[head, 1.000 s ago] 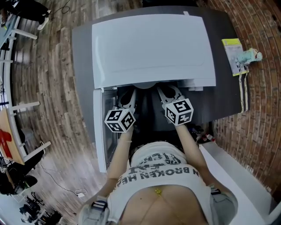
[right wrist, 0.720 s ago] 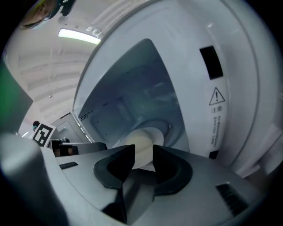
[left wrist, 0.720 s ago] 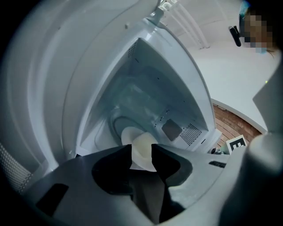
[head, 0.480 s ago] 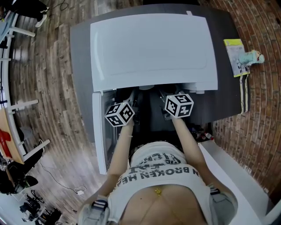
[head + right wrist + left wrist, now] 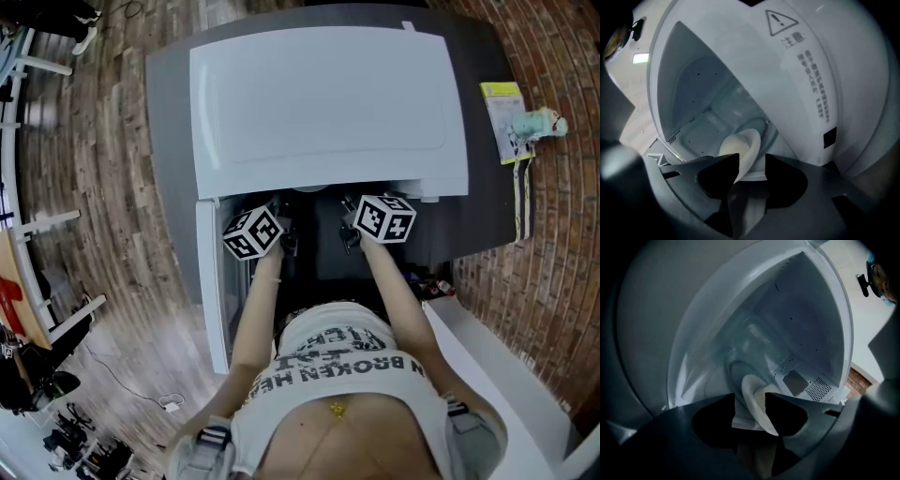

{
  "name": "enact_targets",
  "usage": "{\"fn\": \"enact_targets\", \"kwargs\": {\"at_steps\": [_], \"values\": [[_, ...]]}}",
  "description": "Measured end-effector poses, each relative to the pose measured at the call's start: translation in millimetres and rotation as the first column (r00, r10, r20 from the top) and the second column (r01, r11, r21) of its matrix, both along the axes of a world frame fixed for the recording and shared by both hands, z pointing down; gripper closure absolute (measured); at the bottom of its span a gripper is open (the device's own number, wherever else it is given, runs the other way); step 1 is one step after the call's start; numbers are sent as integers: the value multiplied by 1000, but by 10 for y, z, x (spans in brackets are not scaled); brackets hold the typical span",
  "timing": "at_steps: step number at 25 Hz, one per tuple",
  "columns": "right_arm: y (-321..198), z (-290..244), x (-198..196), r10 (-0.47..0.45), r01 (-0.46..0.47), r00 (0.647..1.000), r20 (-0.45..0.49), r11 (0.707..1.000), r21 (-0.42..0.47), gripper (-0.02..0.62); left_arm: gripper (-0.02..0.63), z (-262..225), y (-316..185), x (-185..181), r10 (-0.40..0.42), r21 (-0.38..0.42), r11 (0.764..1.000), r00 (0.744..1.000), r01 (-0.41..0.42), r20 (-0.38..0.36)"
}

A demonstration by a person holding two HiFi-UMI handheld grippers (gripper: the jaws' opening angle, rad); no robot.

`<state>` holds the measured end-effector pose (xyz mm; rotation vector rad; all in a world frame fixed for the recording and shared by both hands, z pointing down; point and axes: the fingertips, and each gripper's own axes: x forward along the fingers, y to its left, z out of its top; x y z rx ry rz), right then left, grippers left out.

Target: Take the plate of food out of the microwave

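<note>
The white microwave (image 5: 328, 103) stands with its door (image 5: 211, 281) swung open to the left. Inside, a white plate (image 5: 752, 390) holding pale food (image 5: 727, 146) rests on the glass turntable (image 5: 740, 352). My left gripper (image 5: 751, 400) reaches into the cavity; its jaws are opening, and the plate's near rim lies between them, not pinched. My right gripper (image 5: 752, 160) is also inside with its jaws opening, and the plate (image 5: 749, 140) rim sits in the gap. In the head view only the marker cubes, left (image 5: 251, 232) and right (image 5: 384, 217), show at the opening.
The microwave sits on a dark grey table (image 5: 169, 141). A yellow card and a small toy (image 5: 520, 122) lie at the table's right edge. Brick flooring runs along the right, with a white ledge (image 5: 506, 375) at lower right and wooden floor at left.
Both grippers have moved forward into the microwave. Their fingers, visible in the head view a second ago, are now hidden under the microwave's top.
</note>
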<state>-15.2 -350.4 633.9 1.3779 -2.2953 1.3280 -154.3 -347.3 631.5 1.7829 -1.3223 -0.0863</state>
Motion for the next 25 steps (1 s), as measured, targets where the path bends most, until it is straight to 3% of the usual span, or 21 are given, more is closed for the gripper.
{"fn": "enact_targets", "kwargs": {"at_steps": [6,9,14,18,25], "values": [[-69,-4,-52,16,-13,997,78,1000,-27,443,422,-18,-67,14,-30,21,999,998,31,-54],[-99,6,-67,27,-22,992,126,999,-46,463,439,-14,-63,7,-34,18,999,998,35,-47],[-98,41,-57,29,-23,992,121,998,-53,529,459,-1,-61,-11,-55,0,999,997,55,-48],[-56,69,5,54,-45,989,134,996,-74,537,534,66,21,-11,-82,-44,996,993,78,-83],[49,54,51,62,-50,988,139,995,-83,536,546,84,101,30,-109,-73,992,983,99,-147]]}}
